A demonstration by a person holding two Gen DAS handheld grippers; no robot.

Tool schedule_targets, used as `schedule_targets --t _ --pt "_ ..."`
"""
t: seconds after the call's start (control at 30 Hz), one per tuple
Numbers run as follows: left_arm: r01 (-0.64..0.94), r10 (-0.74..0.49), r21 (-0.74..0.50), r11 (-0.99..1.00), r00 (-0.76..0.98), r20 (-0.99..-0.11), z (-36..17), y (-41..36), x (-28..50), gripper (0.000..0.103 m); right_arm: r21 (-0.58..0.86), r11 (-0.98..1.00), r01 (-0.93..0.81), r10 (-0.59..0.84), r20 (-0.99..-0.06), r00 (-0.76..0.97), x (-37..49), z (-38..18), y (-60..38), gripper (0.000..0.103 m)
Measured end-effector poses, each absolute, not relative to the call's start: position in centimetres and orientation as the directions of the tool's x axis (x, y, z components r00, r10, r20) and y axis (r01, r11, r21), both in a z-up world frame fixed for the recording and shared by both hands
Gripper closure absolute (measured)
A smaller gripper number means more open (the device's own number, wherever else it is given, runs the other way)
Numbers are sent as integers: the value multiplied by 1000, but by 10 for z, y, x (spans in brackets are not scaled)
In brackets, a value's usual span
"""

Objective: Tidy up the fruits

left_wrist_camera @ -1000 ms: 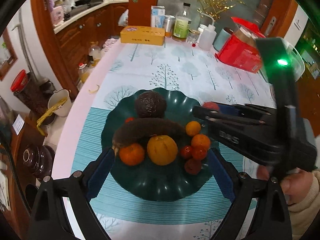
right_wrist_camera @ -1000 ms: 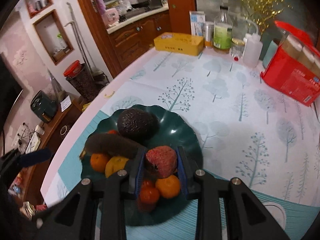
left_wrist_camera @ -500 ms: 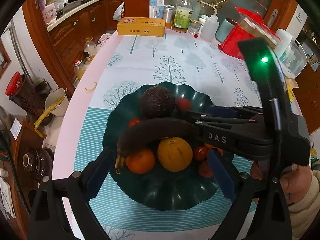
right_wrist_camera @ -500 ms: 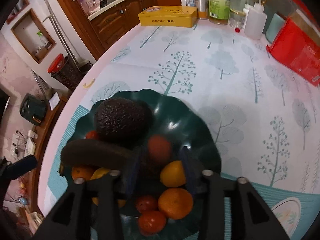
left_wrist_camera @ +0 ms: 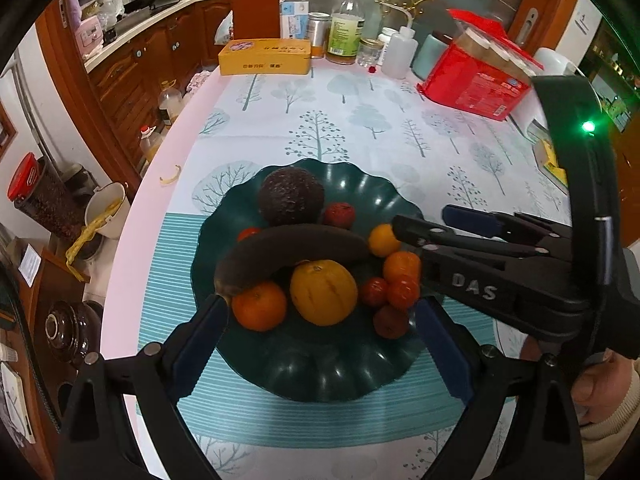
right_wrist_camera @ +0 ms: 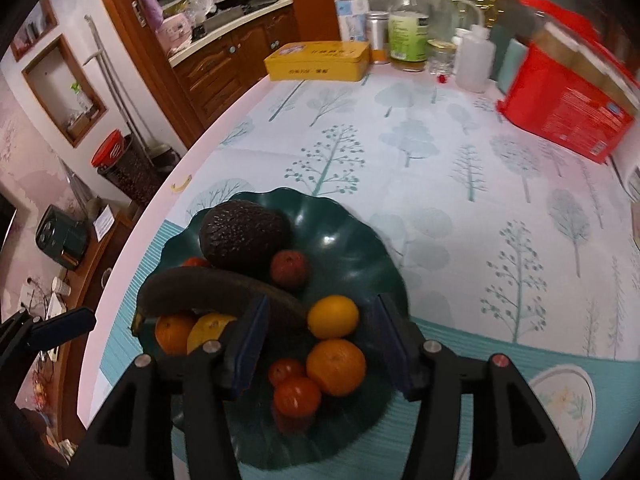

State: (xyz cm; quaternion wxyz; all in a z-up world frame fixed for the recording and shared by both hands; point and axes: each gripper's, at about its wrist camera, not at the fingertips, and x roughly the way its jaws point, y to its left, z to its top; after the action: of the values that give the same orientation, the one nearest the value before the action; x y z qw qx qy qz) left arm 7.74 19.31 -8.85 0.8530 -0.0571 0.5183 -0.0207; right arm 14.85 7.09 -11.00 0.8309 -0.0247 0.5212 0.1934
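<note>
— What's changed since a second ago?

— The right gripper (right_wrist_camera: pixel 320 344) had the rough red lychee-like fruit (right_wrist_camera: pixel 289 269) pinched then. Now its jaws are opening with nothing gripped, and that fruit lies in the scalloped dark green plastic plate (left_wrist_camera: pixel 360 376), at about one o'clock from centre, just beside the dark bumpy avocado (left_wrist_camera: pixel 291 197).

— And the left gripper (left_wrist_camera: pixel 320 344)?

— Spread wide, holding nothing, over the plate's six o'clock edge.

— How does the blackened overripe banana (left_wrist_camera: pixel 288 252) lie?

— Its long axis runs roughly eight to two o'clock, stem end at eight, resting over a tangerine (left_wrist_camera: pixel 259 305) and the big yellow-orange citrus (left_wrist_camera: pixel 323 293).

— What stands around?

— Small tomatoes (left_wrist_camera: pixel 394 290) and more tangerines crowd three o'clock, under the right gripper. Farther off on the tree-print tablecloth (left_wrist_camera: pixel 360 120): a red carton (left_wrist_camera: pixel 476 80) at two, a yellow tin (left_wrist_camera: pixel 265 57) at eleven, and bottles (left_wrist_camera: pixel 346 26) at twelve.
</note>
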Motion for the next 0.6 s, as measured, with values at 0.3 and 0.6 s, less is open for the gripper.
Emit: schedule_targets --t 0.3,0.6 --pt "32 -103 -101 994 476 -873 -62 146 55 9 145 962 -233 235 -874 426 103 -89 2 49" --pt "59 -98 -79 995 501 -860 -27 86 28 9 129 984 -119 170 -876 452 34 -49 -78 49"
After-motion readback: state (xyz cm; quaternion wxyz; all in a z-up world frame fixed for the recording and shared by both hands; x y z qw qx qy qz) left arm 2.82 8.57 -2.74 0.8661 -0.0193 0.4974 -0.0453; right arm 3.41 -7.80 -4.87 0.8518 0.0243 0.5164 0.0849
